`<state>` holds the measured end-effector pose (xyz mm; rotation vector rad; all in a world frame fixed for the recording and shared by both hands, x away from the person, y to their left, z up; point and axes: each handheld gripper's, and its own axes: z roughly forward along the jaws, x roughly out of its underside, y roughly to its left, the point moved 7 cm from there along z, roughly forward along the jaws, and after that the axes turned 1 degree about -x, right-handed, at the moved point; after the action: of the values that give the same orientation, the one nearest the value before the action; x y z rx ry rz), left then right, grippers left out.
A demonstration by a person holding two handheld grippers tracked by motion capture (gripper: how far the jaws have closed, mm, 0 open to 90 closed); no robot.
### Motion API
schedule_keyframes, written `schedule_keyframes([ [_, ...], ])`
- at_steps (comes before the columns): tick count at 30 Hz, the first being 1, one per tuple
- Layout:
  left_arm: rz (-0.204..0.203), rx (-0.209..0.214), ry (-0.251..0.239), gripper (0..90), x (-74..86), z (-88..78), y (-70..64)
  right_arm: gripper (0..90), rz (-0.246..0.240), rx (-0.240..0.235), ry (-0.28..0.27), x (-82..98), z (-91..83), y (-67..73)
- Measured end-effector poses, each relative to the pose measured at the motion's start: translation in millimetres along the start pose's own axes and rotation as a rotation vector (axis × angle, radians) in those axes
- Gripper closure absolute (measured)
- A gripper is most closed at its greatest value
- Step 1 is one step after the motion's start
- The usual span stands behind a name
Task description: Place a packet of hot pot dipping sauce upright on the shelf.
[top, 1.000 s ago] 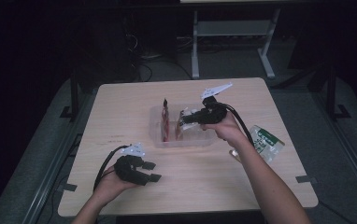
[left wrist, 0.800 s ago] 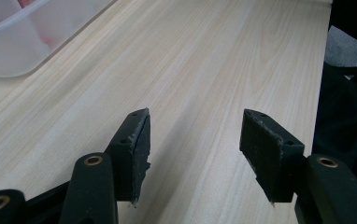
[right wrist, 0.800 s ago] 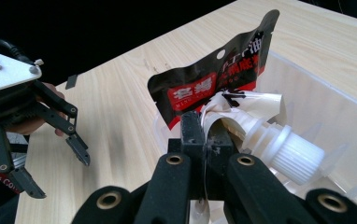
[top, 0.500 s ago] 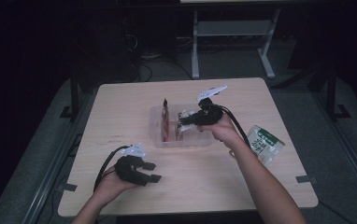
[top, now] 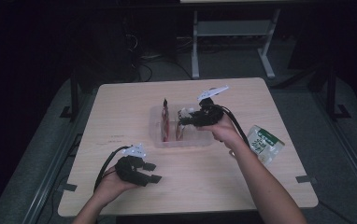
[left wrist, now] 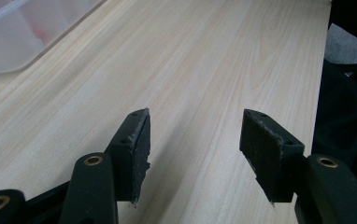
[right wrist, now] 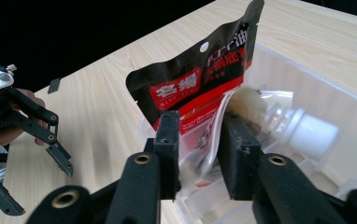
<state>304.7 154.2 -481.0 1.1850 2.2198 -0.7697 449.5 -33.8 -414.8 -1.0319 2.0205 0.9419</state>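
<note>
A clear plastic bin (top: 159, 139) sits mid-table. Inside it a black and red snack pouch (top: 165, 117) (right wrist: 190, 79) stands upright, and a white-capped bottle (right wrist: 303, 130) lies beside it. My right gripper (top: 182, 120) (right wrist: 200, 126) reaches into the bin from the right. Its jaws have just been opening, and a clear, red-printed packet (right wrist: 209, 140) hangs blurred between them, with the pads off it. My left gripper (top: 151, 171) (left wrist: 195, 135) rests low over the bare tabletop near the front left, open with nothing between its jaws.
A green and white pouch (top: 264, 142) lies on the table's right side, just past my right forearm. The wooden tabletop (top: 120, 107) is edged by dark floor and a white frame stands behind it.
The right gripper has shifted only slightly over the bin. The left hand and its gripper have kept still.
</note>
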Motion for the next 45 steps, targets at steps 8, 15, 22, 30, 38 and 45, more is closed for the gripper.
schedule_keyframes([
  [8, 0.000, 0.000, 0.000, 42.7, -0.1, -0.1, 0.1, 60.4, -0.003, 0.024, 0.001, 0.4, -5.1, 1.3],
  [15, -0.009, -0.002, -0.009, 42.7, -0.4, -0.6, 0.0, 51.0, -0.012, 0.062, 0.007, 5.4, -14.6, 5.4],
  [22, -0.008, -0.005, 0.001, 42.7, 0.6, -1.7, 0.7, 47.2, -0.035, 0.070, 0.001, 16.5, -25.7, 12.4],
  [30, -0.001, -0.009, 0.008, 42.7, 1.3, 0.8, -0.3, 44.8, -0.077, 0.091, 0.017, 36.9, -46.4, 23.9],
  [38, 0.017, -0.043, 0.016, 40.6, 2.9, -0.5, 0.6, 43.5, -0.109, 0.126, 0.044, 57.0, -64.0, 33.5],
  [45, 0.013, -0.054, 0.010, 39.7, 4.5, -1.0, 0.3, 43.5, -0.119, 0.152, 0.060, 73.6, -80.1, 37.8],
])
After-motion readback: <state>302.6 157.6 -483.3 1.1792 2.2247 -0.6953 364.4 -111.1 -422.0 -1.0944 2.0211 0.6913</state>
